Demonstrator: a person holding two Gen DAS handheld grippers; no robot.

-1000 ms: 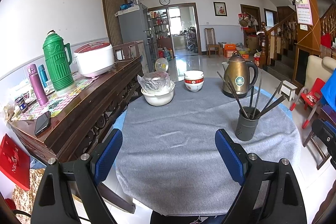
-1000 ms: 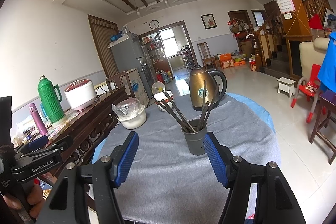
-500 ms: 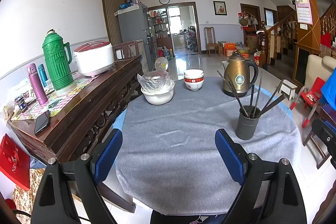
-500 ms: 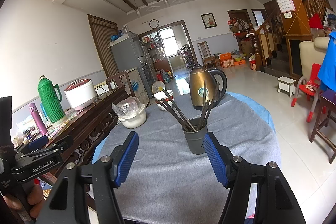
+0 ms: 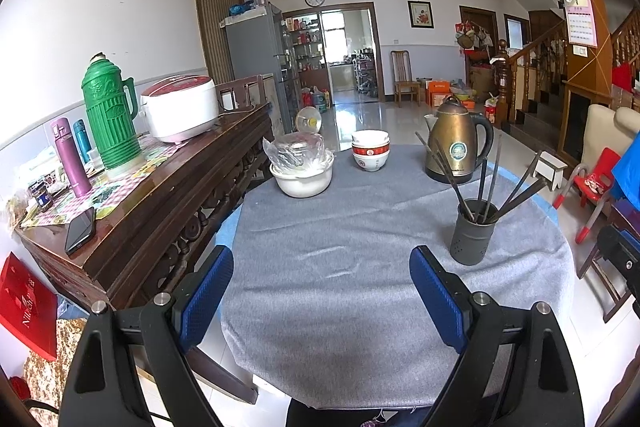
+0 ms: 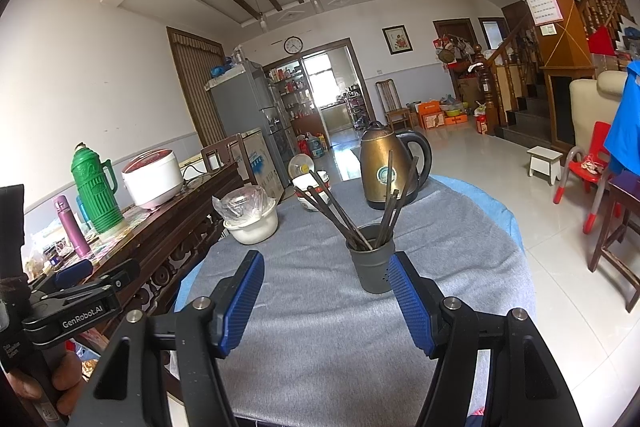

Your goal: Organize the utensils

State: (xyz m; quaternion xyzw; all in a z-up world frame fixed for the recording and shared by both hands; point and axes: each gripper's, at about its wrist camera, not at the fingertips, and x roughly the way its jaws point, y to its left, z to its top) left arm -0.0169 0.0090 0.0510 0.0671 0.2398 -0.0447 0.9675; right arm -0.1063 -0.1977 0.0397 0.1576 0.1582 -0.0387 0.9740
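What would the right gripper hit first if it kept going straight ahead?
Probably the dark utensil holder with chopsticks, just beyond the right gripper and slightly right of its open jaws' centre; depth is uncertain.

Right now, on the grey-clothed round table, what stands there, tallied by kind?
Kettle: 1
Utensil holder: 1
Bowl stack: 1
White basin under plastic wrap: 1
Total: 4 standing items. The chopsticks in the holder overlap too much for a sure count.
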